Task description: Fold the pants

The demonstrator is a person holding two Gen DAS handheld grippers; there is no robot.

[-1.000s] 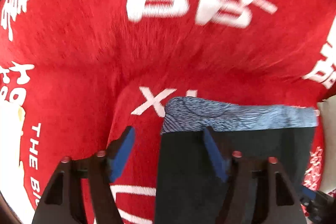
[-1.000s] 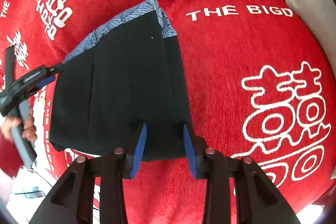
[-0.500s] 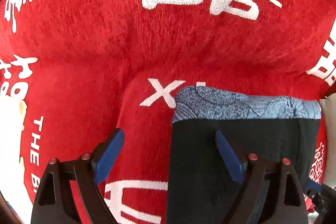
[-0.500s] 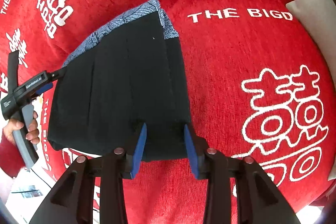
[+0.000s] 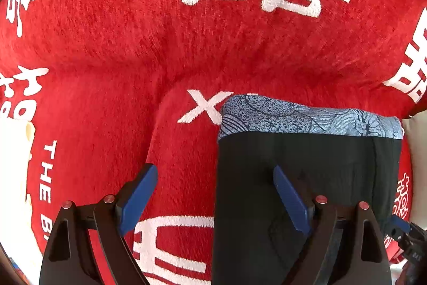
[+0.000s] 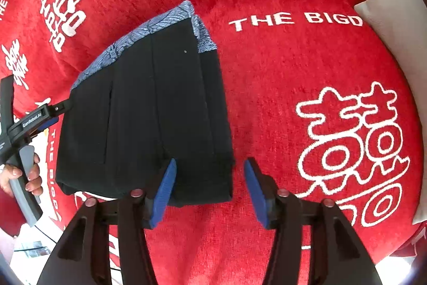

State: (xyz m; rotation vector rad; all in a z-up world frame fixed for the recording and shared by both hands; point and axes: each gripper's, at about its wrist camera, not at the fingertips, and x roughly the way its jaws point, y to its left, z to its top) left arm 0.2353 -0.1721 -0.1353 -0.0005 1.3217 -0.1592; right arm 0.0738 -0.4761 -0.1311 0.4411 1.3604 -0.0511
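Observation:
The folded black pants (image 6: 149, 111) with a blue patterned waistband (image 6: 138, 31) lie flat on the red cloth (image 6: 267, 84). My right gripper (image 6: 210, 188) hovers over their near right corner. Its jaws are opening: the left pad is above the black fabric, the right pad is above the red cloth, and neither presses. In the left wrist view the pants (image 5: 307, 164) fill the lower right. My left gripper (image 5: 214, 191) stands wide open astride their left edge, gripping nothing. A hand (image 6: 32, 175) holds the left gripper (image 6: 26, 122) at the pants' far side.
The red cloth (image 5: 133, 44) bears large white characters and lettering and bulges up behind the pants. A white cushion (image 6: 395, 18) lies at the upper right in the right wrist view. A pale surface (image 5: 13, 164) shows past the cloth's left edge.
The left jaws spread wider and now straddle the pants' edge loosely. The right jaws have parted from the pants' near corner. The pants lie still.

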